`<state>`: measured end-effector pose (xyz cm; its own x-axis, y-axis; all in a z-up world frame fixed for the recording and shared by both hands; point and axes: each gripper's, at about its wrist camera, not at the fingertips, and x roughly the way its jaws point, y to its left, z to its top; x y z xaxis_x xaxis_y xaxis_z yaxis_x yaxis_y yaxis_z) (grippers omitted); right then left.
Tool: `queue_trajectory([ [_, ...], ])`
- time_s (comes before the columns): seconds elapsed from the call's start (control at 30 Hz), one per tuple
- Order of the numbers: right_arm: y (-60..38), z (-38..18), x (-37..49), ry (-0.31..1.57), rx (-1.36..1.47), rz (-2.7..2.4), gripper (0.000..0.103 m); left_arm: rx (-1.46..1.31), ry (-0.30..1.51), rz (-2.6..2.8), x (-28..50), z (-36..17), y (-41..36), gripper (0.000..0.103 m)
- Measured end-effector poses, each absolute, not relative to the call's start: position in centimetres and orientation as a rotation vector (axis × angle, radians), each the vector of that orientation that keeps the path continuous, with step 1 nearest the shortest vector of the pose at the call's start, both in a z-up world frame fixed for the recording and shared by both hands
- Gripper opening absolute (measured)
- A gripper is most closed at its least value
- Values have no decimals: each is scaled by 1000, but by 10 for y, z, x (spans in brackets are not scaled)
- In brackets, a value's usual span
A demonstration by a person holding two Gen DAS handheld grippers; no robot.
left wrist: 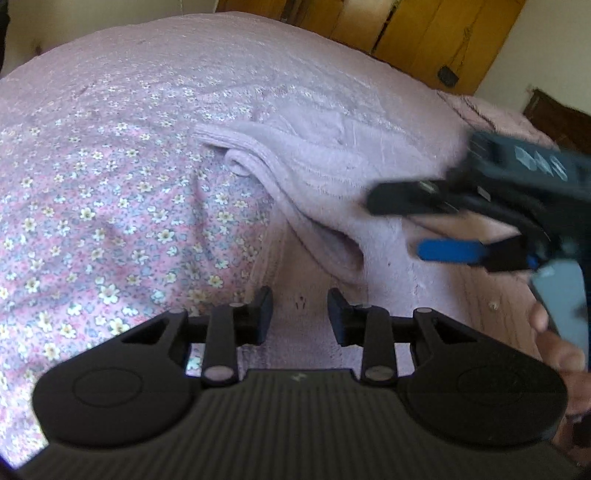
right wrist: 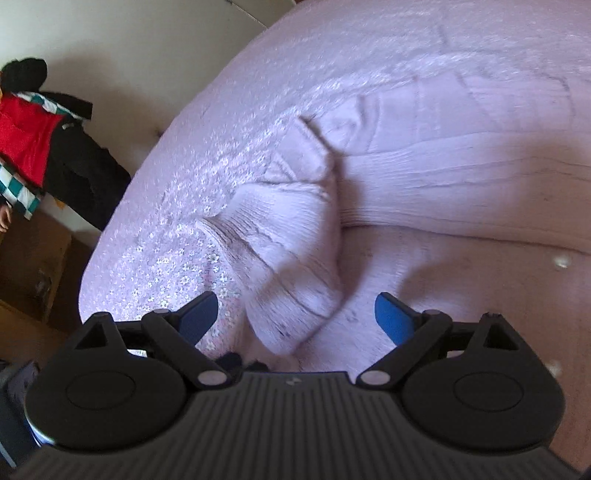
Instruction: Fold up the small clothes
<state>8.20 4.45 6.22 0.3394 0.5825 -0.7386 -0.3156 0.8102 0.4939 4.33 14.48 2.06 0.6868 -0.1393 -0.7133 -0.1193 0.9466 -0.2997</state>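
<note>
A pale pink knitted garment (left wrist: 332, 177) lies on a floral pink bedspread (left wrist: 92, 206). A sleeve with a ribbed cuff is folded over its body in the right wrist view (right wrist: 288, 266). My left gripper (left wrist: 300, 314) is open and empty, low over the garment's near edge. My right gripper (right wrist: 295, 317) is open, its blue fingers either side of the folded sleeve, holding nothing. It also shows in the left wrist view (left wrist: 402, 225), blurred, coming in from the right over the garment.
A wooden wardrobe (left wrist: 424, 33) stands behind the bed. A person in a red and checkered top (right wrist: 29, 140) is beside the bed at the left. A brown cardboard box (right wrist: 33, 266) sits on the floor there.
</note>
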Motion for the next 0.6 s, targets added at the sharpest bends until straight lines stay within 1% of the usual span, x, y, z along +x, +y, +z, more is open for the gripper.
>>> queue_trajectory([
  [0.07,56,57,84,1064,246,589,91,-291,814,-39,46,19,140,37],
  [0.17,62,49,83,1066,204,586,82,-268,821,-53,48,20,139,37],
  [0.23,65,43,85,1078,201,583,71,-280,823,-55,48,20,142,37],
  [0.27,64,42,85,1075,199,579,68,-291,822,-54,49,20,143,37],
  [0.3,64,41,85,1071,192,578,60,-305,820,-50,49,19,144,37],
  [0.33,64,40,86,1063,186,583,49,-317,819,-46,49,19,144,37],
  [0.37,63,41,86,1057,182,588,45,-322,818,-42,49,20,145,37],
  [0.43,61,43,87,1047,175,588,28,-317,815,-37,49,19,142,37],
  [0.53,55,53,92,1008,179,602,22,-303,818,-33,49,22,139,37],
  [0.6,52,65,95,971,162,607,20,-301,819,-31,49,22,138,37],
])
